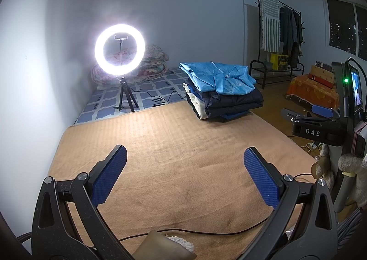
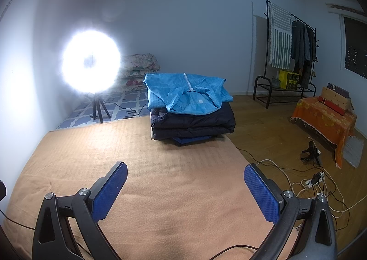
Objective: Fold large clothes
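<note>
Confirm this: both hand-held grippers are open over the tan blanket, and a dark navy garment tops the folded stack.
Wrong on one point: the light blue garment tops the folded stack, as the right wrist view shows; the dark navy garment lies under it. The rest holds.

It was a bedroom in a home: a bed (image 1: 183, 168) under a tan blanket stood against the wall, with floral quilts (image 1: 151, 63) stacked at its far end. A clothes rack (image 2: 293, 58) held hanging jackets, and a dark window (image 1: 344, 28) showed city lights at night above wooden flooring (image 2: 270, 127).
</note>
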The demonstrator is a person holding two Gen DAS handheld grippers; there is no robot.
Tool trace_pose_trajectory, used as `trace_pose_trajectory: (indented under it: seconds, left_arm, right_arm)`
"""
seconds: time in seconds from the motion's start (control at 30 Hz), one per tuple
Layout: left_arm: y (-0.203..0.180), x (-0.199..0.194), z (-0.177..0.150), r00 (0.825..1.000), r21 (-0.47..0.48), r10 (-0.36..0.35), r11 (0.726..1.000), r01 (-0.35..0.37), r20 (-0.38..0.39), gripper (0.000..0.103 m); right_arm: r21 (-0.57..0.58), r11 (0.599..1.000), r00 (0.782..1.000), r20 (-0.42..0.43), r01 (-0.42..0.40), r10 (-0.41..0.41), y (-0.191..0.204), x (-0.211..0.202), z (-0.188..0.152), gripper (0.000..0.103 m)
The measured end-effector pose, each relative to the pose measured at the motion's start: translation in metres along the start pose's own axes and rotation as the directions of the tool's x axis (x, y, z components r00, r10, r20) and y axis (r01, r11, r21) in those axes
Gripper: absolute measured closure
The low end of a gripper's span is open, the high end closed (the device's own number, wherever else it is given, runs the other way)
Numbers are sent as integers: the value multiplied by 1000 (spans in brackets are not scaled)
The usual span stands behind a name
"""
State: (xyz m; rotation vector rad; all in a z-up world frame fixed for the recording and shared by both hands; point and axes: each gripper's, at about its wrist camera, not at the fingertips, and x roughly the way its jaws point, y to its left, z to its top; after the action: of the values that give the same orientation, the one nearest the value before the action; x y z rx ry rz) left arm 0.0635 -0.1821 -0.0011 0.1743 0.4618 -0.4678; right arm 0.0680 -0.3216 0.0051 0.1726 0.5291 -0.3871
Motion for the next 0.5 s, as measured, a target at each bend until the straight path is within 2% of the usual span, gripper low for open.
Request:
trace_pose_trajectory:
  seconds: [0.5]
  left_arm:
    - [1,-1,4,1000,-3,3,1000,-3,6,0]
  right_arm:
    - [-5,1000,1000,-6,-2,2,-1,0,-2,0]
